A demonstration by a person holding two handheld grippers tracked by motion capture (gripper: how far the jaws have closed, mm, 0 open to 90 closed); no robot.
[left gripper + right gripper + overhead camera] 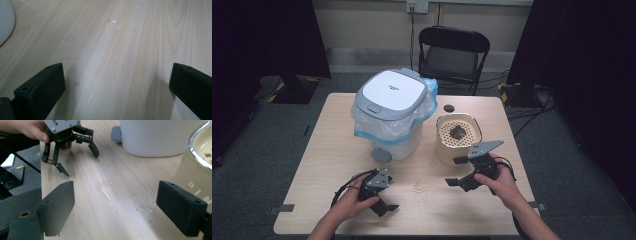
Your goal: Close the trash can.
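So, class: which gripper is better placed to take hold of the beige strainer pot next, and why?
Right. The right gripper hangs open beside the beige strainer pot, whose wall shows past its jaw. The left gripper sits open across the table, pointing at bare wood.

The pale wooden table (337, 200) shows light straw-coloured grain streaks. On it, the white plastic pedal bin (388, 116) has a grey-rimmed white lid, a grey pedal and a translucent blue-edged liner. The cream cylindrical canister (457, 137) holds a perforated beige insert with a dark lump. Both hand-held grippers, left (388, 204) and right (454, 171), are black with grey plates.
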